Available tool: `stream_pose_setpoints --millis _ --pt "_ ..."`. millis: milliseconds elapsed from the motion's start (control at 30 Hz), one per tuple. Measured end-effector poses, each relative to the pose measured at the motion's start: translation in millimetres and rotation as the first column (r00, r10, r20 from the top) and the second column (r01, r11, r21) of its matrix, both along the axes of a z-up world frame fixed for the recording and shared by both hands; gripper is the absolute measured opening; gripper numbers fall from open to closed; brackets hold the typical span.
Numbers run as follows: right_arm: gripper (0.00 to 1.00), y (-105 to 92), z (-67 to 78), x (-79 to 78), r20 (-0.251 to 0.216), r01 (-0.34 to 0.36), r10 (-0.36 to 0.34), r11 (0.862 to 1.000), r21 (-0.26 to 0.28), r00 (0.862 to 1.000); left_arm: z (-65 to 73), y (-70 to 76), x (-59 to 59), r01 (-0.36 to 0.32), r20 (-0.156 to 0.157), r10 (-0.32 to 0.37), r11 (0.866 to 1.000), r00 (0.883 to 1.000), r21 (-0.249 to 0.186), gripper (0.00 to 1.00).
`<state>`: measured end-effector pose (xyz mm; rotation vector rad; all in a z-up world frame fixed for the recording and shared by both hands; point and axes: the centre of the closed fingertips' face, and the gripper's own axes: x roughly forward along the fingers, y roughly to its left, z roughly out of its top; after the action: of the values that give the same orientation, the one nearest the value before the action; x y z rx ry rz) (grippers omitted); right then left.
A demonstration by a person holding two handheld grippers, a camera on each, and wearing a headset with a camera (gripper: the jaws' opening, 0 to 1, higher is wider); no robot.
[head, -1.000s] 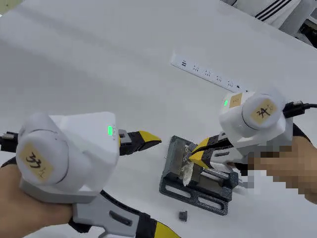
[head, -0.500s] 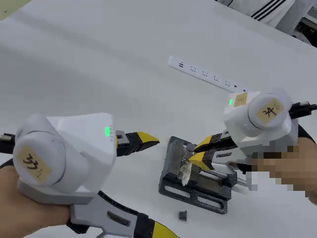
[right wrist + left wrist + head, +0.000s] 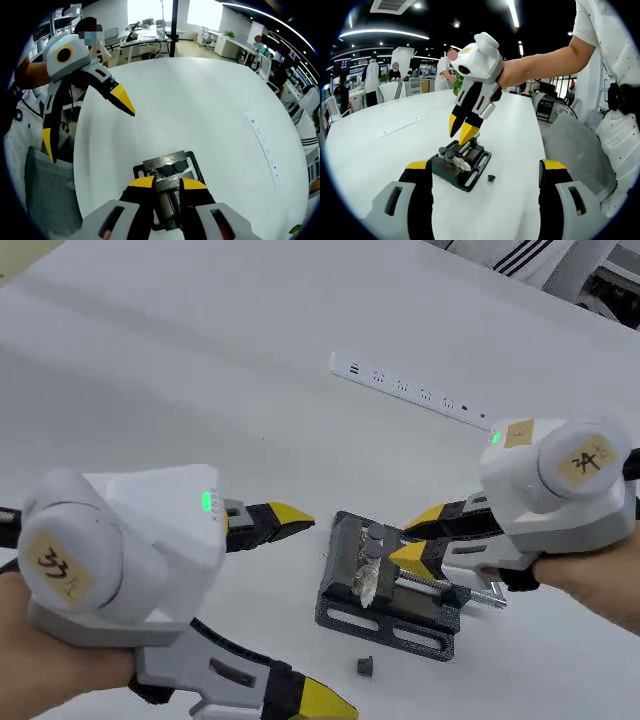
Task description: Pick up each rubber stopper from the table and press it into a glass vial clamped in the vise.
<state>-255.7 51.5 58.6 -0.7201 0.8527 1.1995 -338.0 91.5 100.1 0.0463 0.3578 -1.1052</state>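
Left gripper (image 3: 307,610): jaws spread wide and empty; it is held off to the near-left of the vise, clear of it.
Right gripper (image 3: 415,538): jaws parted only narrowly with nothing between them; the yellow tips hang just over the vise's screw (image 3: 455,590) side and point at the clamped glass.
Vise (image 3: 400,615): dark, standing on the white table (image 3: 200,360) between the two grippers.
Vials (image 3: 366,580): clamped upright in the vise jaws in a short row.
Seated stoppers (image 3: 372,534): two dark round caps at the far end of the row; the mouth of the clear glass beside them cannot be made out.
Loose stopper (image 3: 365,666): small and dark, on the table just in front of the vise base, apart from both grippers.
Power strip (image 3: 410,390): white, lying beyond the vise, well apart from it.
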Motion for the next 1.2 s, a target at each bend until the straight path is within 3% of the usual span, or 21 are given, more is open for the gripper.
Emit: stream_pose_setpoints --millis 333,700,900,1200 --pt "0.25 -14.7 7.5 -5.9 0.012 0.045 -0.046 0.996 0.073 0.999 -1.8 2.1 -1.8 0.004 0.000 -0.004 0.999 1.000 0.037 0.83" --pt "0.42 -38.0 12.0 -18.9 0.013 0.079 -0.082 0.984 0.159 0.997 -8.9 1.1 -4.9 0.026 -0.001 -0.026 0.995 1.000 0.101 0.79" --pt "0.50 -54.5 16.6 -27.8 0.005 0.103 -0.106 0.970 0.220 0.994 -13.6 -1.8 -6.3 0.045 0.003 -0.046 0.989 0.999 0.143 0.75" --pt "0.67 -78.8 22.3 -39.9 0.029 0.106 -0.119 0.952 0.287 0.992 -21.9 -8.3 -8.6 0.080 -0.011 -0.079 0.977 0.997 0.198 0.67"
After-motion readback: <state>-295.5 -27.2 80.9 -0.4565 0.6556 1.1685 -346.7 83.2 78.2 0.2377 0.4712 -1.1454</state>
